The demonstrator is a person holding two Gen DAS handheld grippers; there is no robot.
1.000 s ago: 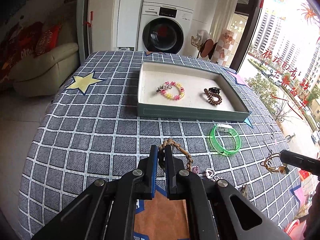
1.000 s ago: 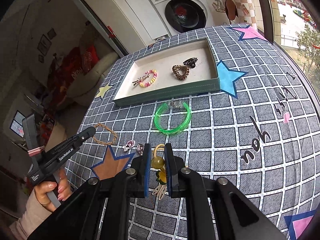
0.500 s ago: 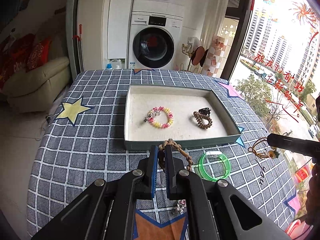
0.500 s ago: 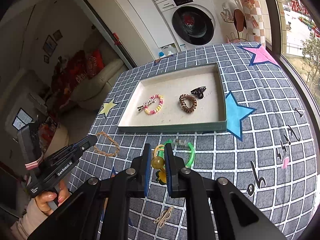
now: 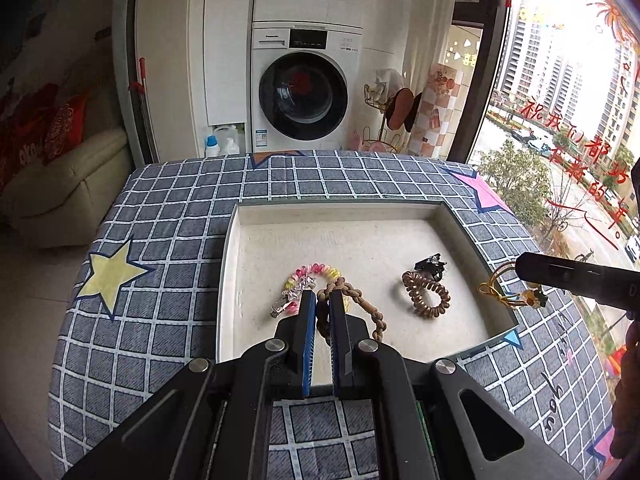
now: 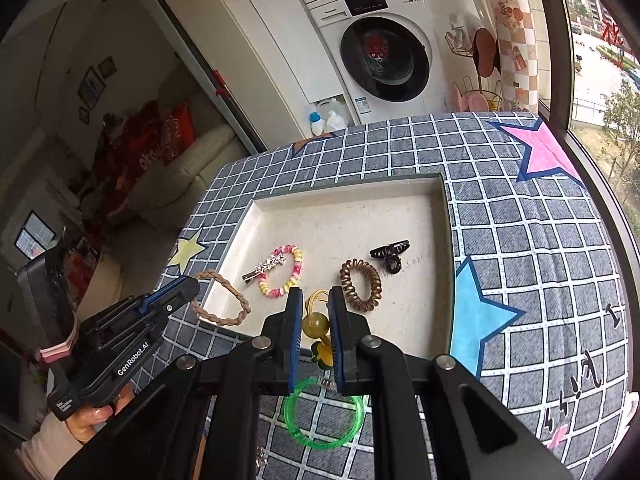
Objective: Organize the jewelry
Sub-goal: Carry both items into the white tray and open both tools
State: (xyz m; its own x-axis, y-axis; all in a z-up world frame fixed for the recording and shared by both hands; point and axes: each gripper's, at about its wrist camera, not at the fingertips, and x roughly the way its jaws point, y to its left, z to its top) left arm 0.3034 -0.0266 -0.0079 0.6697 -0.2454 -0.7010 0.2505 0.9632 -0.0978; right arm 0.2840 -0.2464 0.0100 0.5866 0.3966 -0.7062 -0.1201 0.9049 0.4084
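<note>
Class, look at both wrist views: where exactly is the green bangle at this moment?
In the right wrist view the green bangle lies flat on the checked tablecloth, outside the tray, just before its near edge, partly hidden behind the right gripper. The left wrist view does not show it.

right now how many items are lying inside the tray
4: a star hair clip and beaded bracelet at left, a brown spiral hair tie and black claw clip at right. The grippers could hide more.
</note>
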